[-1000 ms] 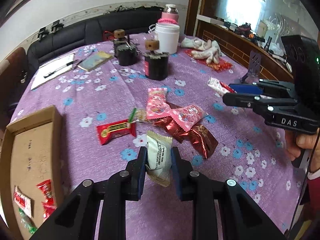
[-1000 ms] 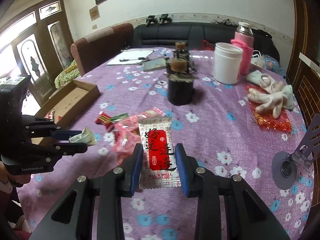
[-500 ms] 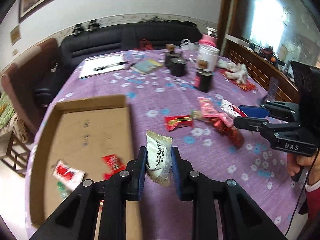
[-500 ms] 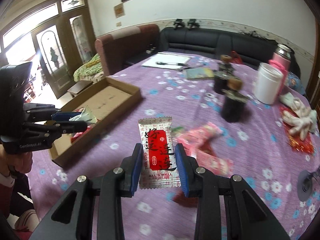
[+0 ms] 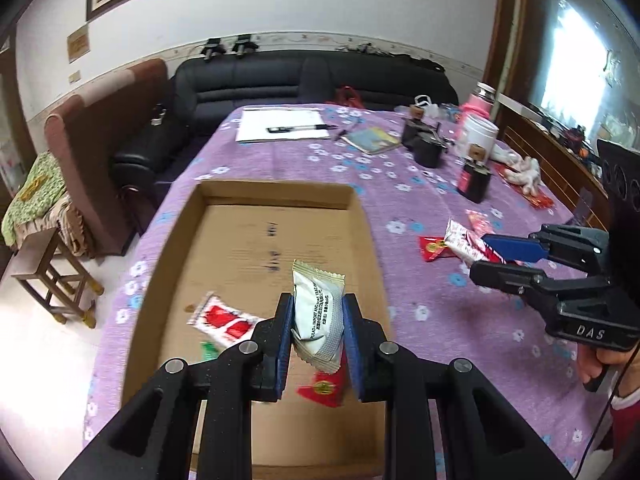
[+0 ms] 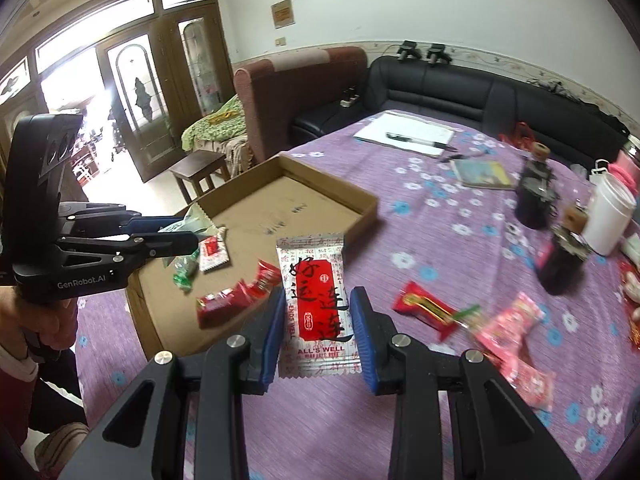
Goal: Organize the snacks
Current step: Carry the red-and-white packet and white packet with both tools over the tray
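My left gripper (image 5: 316,312) is shut on a white snack packet (image 5: 318,316) and hangs over the shallow cardboard box (image 5: 256,248). In the box lie a white-and-red packet (image 5: 224,318), a small green one (image 5: 209,350) and a red one (image 5: 324,386). My right gripper (image 6: 318,320) is shut on a white packet with a red label (image 6: 314,300), above the purple tablecloth just right of the box (image 6: 360,216). The right gripper (image 5: 496,258) also shows in the left wrist view, the left gripper (image 6: 180,232) in the right wrist view. Loose red (image 6: 424,306) and pink (image 6: 512,328) snacks lie on the cloth.
Two dark bottles (image 6: 560,256), a white jar (image 6: 608,216), a booklet (image 6: 482,174) and paper with a pen (image 6: 408,134) stand farther back on the table (image 6: 420,208). A black sofa (image 6: 460,88), a brown armchair (image 6: 296,92) and a wooden stool (image 5: 52,276) border it.
Both grippers have swung left with their packets: the left from above the loose snacks to over the box, the right from the middle of the table to beside the box.
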`<state>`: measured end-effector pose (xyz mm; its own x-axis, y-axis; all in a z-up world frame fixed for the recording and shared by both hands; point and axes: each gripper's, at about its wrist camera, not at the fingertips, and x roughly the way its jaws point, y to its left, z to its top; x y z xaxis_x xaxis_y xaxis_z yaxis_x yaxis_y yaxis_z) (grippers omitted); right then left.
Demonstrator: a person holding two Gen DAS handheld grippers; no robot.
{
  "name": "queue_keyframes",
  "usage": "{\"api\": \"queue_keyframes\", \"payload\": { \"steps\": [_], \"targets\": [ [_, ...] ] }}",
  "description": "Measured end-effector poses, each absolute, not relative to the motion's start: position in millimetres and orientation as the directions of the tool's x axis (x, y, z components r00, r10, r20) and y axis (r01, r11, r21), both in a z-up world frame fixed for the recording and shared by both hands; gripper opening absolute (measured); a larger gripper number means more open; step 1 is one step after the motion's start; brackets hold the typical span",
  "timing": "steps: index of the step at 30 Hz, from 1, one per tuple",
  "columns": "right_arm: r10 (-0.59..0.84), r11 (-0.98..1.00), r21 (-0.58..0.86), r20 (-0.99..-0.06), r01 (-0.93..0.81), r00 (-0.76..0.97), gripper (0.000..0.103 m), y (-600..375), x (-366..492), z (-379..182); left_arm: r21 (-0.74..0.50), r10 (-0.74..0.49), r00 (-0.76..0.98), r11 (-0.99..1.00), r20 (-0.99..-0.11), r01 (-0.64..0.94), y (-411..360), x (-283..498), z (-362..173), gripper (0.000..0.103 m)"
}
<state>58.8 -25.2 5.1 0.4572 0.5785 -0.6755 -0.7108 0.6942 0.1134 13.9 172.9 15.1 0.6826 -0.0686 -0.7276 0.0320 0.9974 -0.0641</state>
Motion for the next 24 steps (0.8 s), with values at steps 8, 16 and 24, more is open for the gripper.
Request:
{"api": "queue_keyframes", "payload": {
  "steps": [8,16,24],
  "targets": [
    [0.587,0.68,0.121,-0.681,-0.723,0.438,0.032,29.4,71.2,-3.9,-0.069,-0.017,0.681,0.996,-0.732,-0.05,212.2,24.1,8.5,0.024],
    [0.56,0.718,0.139,-0.698,-0.682,0.447,0.032,65.1,98.4,-16.8,-0.082,0.0,0.672,0.993,-0.741,-0.091,235.6,49.7,-1.7,0.024],
    [0.517,0.736,0.107,-0.727,-0.669,0.452,0.032,97.1,116.0,-28.7,-0.088,-0.006,0.641,0.991,-0.767,-0.097,244.5,83.1,-16.6,0.025]
  ]
}}
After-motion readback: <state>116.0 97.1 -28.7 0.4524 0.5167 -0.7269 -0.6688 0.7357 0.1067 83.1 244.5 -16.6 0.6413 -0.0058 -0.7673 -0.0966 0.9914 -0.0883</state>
